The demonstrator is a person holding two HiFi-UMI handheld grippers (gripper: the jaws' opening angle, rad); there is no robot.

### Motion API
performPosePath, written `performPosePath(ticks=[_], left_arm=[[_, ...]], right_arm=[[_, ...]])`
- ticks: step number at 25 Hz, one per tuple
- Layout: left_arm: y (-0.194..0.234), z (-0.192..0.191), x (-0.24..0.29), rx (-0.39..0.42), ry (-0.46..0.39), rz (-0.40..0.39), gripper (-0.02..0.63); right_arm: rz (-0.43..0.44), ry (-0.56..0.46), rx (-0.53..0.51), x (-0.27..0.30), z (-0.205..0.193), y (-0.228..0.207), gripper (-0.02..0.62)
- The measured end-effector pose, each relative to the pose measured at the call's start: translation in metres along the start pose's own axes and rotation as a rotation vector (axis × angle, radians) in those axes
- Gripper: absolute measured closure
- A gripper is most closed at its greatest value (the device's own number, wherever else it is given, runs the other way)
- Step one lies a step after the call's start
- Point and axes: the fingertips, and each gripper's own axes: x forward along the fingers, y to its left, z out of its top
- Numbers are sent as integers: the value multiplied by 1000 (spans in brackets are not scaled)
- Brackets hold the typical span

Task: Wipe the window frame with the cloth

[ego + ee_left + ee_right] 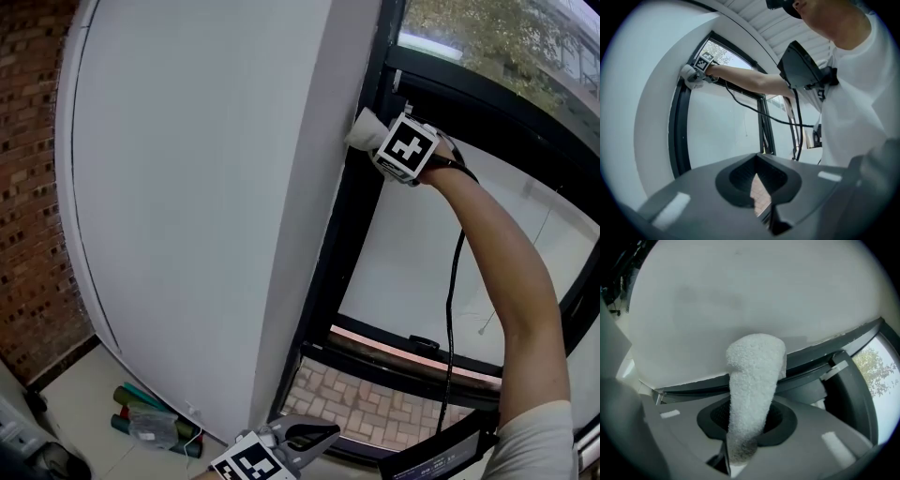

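Right gripper view is showing my right gripper [740,446] pinching the white cloth [754,376] firmly between its jaws. The cloth's rolled end is sticking out ahead and pressing where the dark window frame [811,357] meets the white wall [740,287]. I am reaching high up on the frame's left upright, so to wipe well I am judging that I should be keeping the cloth's fluffy end flat on the dark metal rather than on the wall. I should also be drawing it along the upright with even pressure, letting only cloth, not jaw, rub the frame.

My left gripper [314,438] is hanging low near the bottom of the frame, jaws pressed together on nothing, and is taking no part.

A black cable [453,309] is trailing along under my right arm across the glass; it could be snagging on the lower rail as I come down. Brick paving [375,403] is showing outside below the pane. Some rolled items [155,422] are lying on the floor by the wall, well clear of the work.
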Motion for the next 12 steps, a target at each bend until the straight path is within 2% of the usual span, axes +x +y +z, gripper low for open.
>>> performPosePath(ticks=[7,9,12], left_arm=[[3,0,-4,-16,-17,10,589],[3,0,-6,-24,-20,14,589],[4,-2,-8,-38,-26,21,589]], right_arm=[[-190,23,10,-37,10,-87,494],[-223,26,25,-43,10,-96,494],[-230,45,37,-42,7,-98,494]])
